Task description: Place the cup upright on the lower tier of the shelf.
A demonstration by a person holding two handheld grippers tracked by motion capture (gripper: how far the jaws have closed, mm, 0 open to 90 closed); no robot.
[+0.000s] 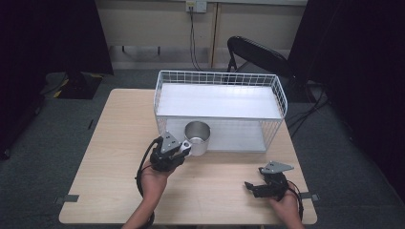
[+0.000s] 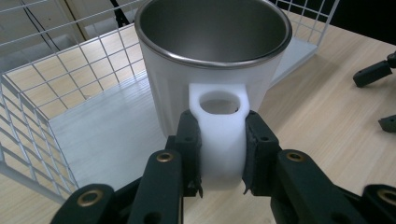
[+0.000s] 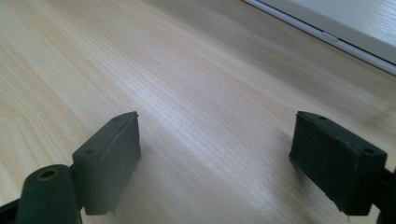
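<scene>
The left gripper (image 2: 223,184) pinches the white handle (image 2: 219,135) of a white mug (image 1: 197,138) with a steel inside, its jaws pressed against both sides of the handle. The mug stands upright at the near edge of the wire rack (image 1: 282,98), on the rack's lower shelf, left of the table's (image 1: 110,143) middle. The right gripper (image 1: 255,187) rests near the table's near right corner, jaws spread wide over bare wood, holding nothing.
</scene>
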